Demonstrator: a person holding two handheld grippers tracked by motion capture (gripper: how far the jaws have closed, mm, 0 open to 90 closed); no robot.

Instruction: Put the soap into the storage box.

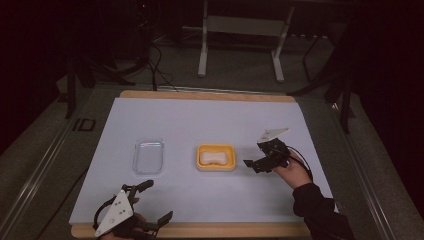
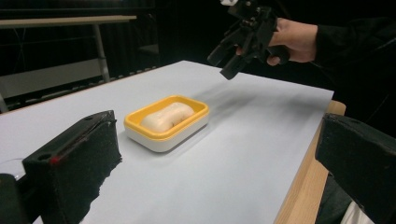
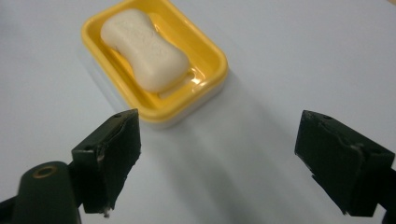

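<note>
Yellow soap dish [image 1: 216, 157] mid-frame, cream soap bar [image 1: 212, 158] inside; right gripper [image 1: 260, 161] just beside — jaws spread, aimed there. Left gripper [image 1: 154, 201] lower left — jaws wide, empty.

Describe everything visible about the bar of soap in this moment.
The soap is a cream-white, waisted oblong bar with rounded ends and a smooth, slightly glossy surface. It lies flat inside the yellow-rimmed dish near the middle of the table. Only the dish touches it; both grippers are clear of it.
</note>
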